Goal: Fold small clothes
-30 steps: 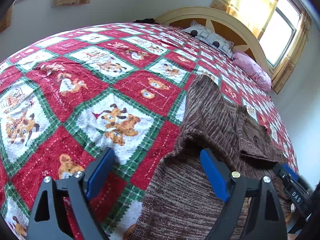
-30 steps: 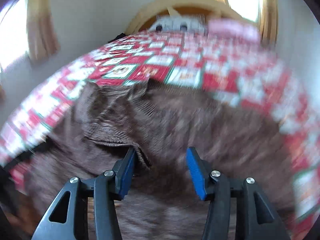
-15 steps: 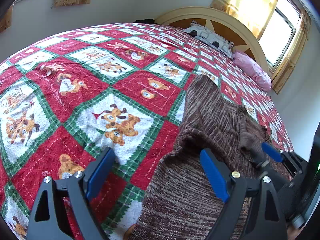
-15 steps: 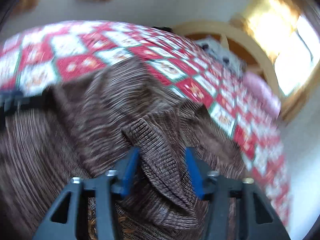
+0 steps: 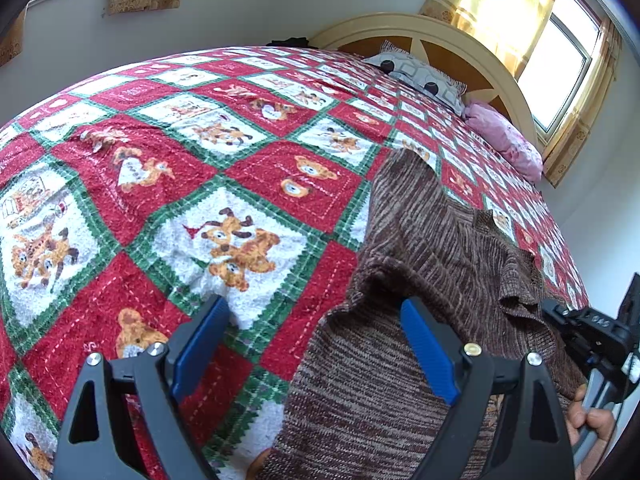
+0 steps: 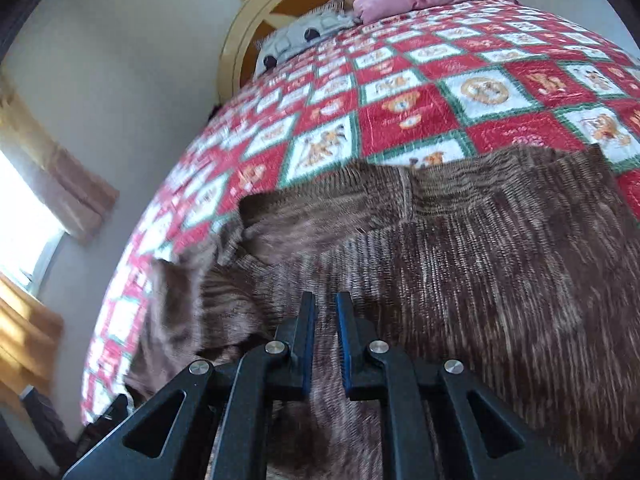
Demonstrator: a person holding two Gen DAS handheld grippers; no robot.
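Evidently the sweater (image 6: 460, 280) is a soft, limp, light knit; grip edges or corners. Right gripper (image 6: 325, 312) is pinched narrow on a knit fold; left gripper (image 5: 312, 344) gapes wide, sweater edge beneath its right finger.

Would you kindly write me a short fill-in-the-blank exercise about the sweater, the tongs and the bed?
1. The brown sweater lies on a red, white and ____ quilt.
2. The left tongs stand wide ____.
3. The right tongs have pads coloured ____.
4. By the headboard lies a ____ pillow.

Missing words: green; open; blue; pink
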